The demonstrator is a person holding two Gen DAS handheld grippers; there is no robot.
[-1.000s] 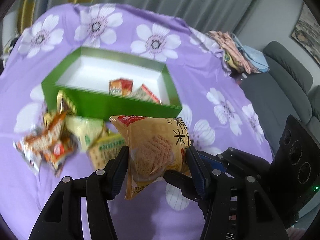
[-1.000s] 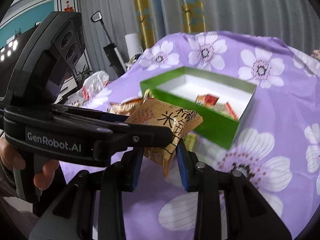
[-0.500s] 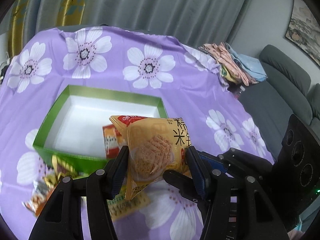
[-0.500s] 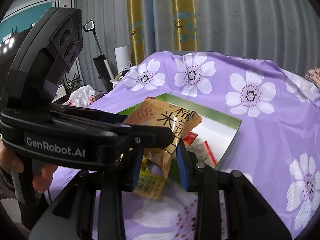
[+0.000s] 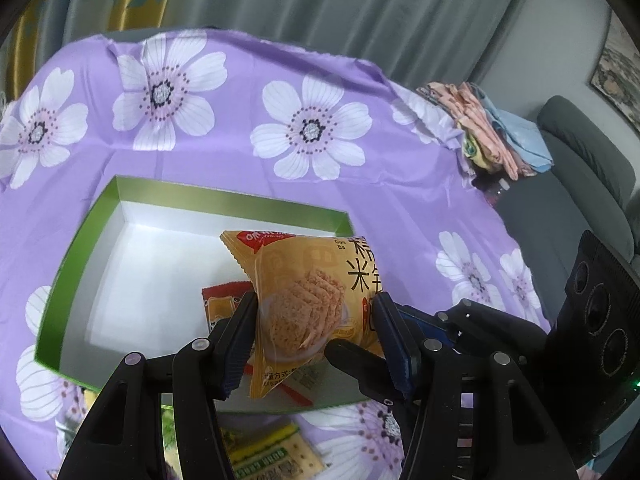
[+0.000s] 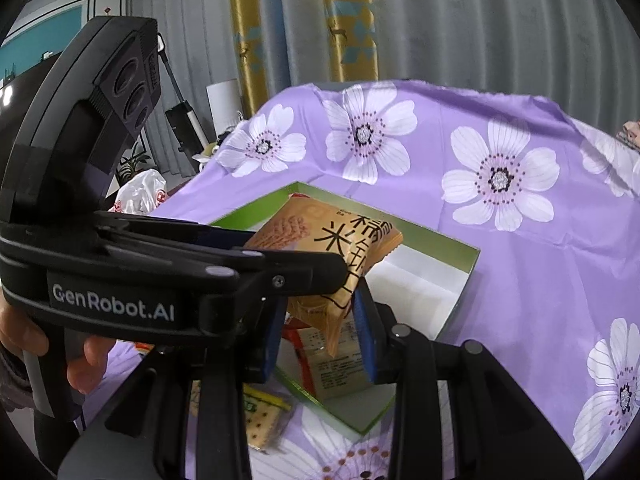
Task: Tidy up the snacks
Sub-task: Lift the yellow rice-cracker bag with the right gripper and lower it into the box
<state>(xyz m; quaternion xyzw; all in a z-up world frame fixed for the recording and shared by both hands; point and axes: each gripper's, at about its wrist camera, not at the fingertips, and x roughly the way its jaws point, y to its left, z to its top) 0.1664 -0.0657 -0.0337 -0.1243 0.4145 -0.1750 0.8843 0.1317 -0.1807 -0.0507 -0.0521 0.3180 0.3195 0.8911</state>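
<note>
Both claws, left [image 5: 316, 320] and right [image 6: 320, 332], pinch one packet [image 5: 308, 300] over the box [image 5: 80, 256]. A few snacks are in (more wait on the desk [image 5: 240, 160]).

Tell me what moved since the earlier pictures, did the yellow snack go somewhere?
Yes. Both grippers carried the yellow rice-cracker packet from in front of the green box, near the loose snacks, to above its white inside. Nothing was let go: the left gripper and right gripper keep the same grip. The red packet inside stayed put, and the cracker pack on the cloth too.
</note>
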